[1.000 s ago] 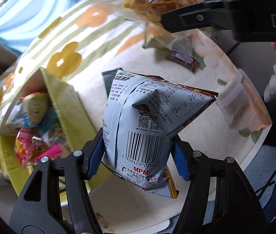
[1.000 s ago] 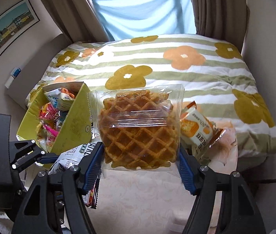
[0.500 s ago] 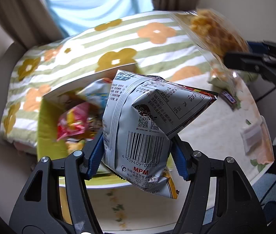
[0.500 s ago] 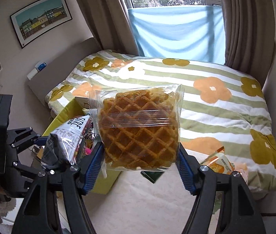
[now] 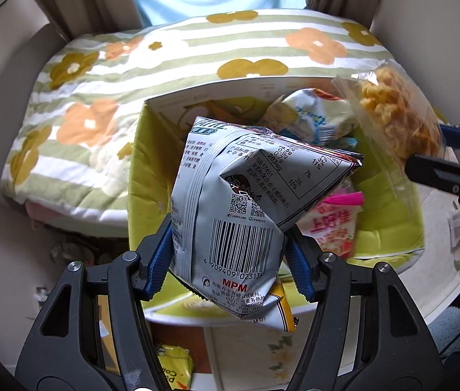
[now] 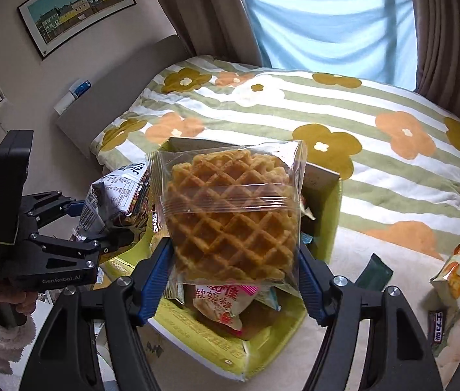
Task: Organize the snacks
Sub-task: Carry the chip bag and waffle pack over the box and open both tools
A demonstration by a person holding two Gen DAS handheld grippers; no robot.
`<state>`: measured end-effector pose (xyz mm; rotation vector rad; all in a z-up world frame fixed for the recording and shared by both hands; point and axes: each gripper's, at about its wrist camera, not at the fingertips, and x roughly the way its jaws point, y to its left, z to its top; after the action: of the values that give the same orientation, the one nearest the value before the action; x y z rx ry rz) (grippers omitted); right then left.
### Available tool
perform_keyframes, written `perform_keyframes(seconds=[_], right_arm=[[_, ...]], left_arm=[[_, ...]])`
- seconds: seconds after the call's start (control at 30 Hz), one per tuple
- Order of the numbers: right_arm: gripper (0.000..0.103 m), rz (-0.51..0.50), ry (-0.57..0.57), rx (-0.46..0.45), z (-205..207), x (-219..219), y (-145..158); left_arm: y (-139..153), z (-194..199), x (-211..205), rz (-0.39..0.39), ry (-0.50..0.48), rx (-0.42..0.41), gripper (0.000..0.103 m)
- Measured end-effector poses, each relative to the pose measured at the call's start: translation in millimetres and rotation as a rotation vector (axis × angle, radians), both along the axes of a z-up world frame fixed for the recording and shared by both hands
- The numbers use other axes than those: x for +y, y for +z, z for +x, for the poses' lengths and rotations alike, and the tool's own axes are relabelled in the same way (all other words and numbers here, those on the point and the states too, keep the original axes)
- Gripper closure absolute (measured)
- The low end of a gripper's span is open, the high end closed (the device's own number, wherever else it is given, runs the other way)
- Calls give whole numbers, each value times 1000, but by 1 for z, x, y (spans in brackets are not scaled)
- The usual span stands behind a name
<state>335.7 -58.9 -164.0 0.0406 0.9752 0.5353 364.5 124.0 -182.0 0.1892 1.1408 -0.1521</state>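
While both jaws hold light, crushable packs above the green box [image 6: 321, 202], the left gripper [image 5: 228, 257] pinches the silver bag [image 5: 246, 215] low and the right gripper [image 6: 234, 277] pinches the waffle pack [image 6: 230, 215] low, so gentle pressure seems best.

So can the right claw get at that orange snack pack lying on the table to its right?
Probably not yet: the right claw is shut on the waffle pack. The orange snack pack lies unobstructed, so dropping the waffle into the green box should free it.
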Motion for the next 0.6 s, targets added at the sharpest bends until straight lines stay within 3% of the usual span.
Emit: perform_keyframes(seconds=[0.07, 0.13, 0.17, 0.2, 0.33, 0.6], right_arm=[[36, -6, -16, 25, 1, 11, -10], [36, -13, -30, 48, 2, 16, -17], [36, -21, -37, 60, 1, 18, -22], [36, -29, -43, 67, 0, 17, -24], [36, -51, -75, 100, -2, 11, -33], [35, -87, -65, 121, -3, 13, -40]], left_arm=[[-6, 4, 5, -6, -20, -17, 41], [-12, 5, 5, 9, -42, -27, 24], [-14, 3, 4, 16, -48, -35, 4], [-16, 1, 4, 15, -53, -50, 0], [-26, -6, 10, -45, -47, -41, 0], [-18, -23, 22, -58, 45, -51, 0]])
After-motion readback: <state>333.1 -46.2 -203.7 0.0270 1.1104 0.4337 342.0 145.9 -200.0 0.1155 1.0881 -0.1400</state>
